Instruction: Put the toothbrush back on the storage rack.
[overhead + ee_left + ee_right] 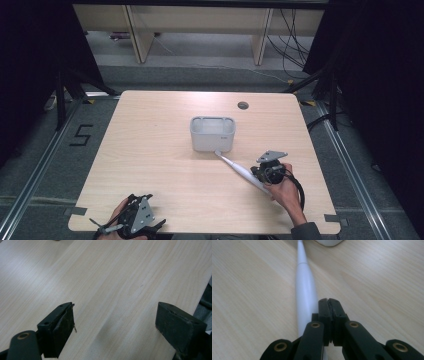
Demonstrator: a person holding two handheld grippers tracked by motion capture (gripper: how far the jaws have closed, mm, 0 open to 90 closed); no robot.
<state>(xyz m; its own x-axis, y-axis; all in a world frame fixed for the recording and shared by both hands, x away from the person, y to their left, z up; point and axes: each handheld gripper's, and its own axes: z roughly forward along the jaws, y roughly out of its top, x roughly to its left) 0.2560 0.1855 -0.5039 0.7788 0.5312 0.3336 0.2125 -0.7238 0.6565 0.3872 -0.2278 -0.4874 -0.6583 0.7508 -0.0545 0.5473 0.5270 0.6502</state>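
Note:
A white electric toothbrush (239, 170) lies slantwise on the wooden table (160, 150), its head next to a small white-grey box (212, 142). My right gripper (258, 173) is over the handle end and is shut, jaw against jaw. In the right gripper view the toothbrush (305, 290) runs away along the left of my shut right gripper (329, 301) toward the box's corner (328, 242); nothing is between the jaws. My left gripper (152, 210) rests at the table's near left edge. In its own view the left gripper (115, 325) stands wide open over bare wood.
A round cable hole (243, 105) sits in the table behind the box, which looks empty from above. Dark curtains flank both sides, and wooden furniture legs and cables stand on the floor beyond the far edge.

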